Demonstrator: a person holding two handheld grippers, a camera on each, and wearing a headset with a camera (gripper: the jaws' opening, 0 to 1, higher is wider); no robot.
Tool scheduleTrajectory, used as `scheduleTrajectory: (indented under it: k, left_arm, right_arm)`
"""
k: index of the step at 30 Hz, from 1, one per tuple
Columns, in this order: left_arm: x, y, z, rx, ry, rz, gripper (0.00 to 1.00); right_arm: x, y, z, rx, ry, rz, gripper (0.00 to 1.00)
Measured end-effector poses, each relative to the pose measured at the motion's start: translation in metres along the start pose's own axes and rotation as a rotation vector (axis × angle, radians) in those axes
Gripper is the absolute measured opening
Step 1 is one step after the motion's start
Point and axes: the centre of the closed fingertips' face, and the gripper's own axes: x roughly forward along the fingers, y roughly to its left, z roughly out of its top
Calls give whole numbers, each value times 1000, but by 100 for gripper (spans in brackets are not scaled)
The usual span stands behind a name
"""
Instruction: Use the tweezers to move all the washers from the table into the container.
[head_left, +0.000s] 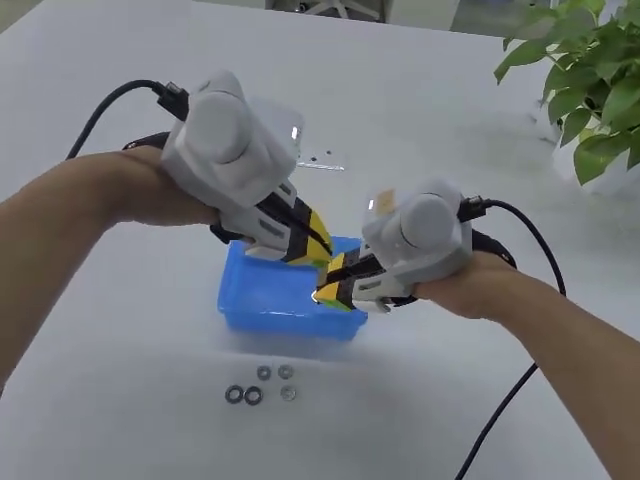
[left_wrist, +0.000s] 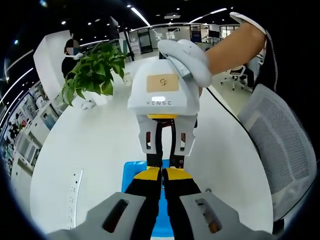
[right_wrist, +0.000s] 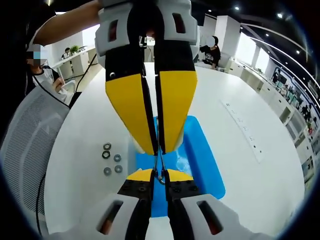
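A blue container (head_left: 240, 300) sits on the white table, and both grippers meet tip to tip above it. My left gripper (head_left: 318, 258) comes in from the left with its yellow fingers pressed together on thin metal tweezers (right_wrist: 159, 164). My right gripper (head_left: 325, 292) faces it from the right, and its jaws look closed around the tweezers' lower end (right_wrist: 160, 175). The tweezers' tips hang over the container's inside (right_wrist: 200, 150). Several washers (head_left: 260, 385) lie loose on the table in front of the container, also seen as washers (right_wrist: 112, 160) left of it.
A green plant (head_left: 590, 80) stands at the table's far right corner. A thin clear strip (head_left: 325, 162) lies behind the container. Black cables trail from both grippers. A mesh office chair (left_wrist: 280, 150) stands beside the table.
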Motion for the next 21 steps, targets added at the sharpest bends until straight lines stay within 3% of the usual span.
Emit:
scheduleTrajectory:
  k: [21]
  left_arm:
    - [20,7,-20,-33,18,-21,6]
  right_arm:
    - [19,-6,-21,26,44,37,10]
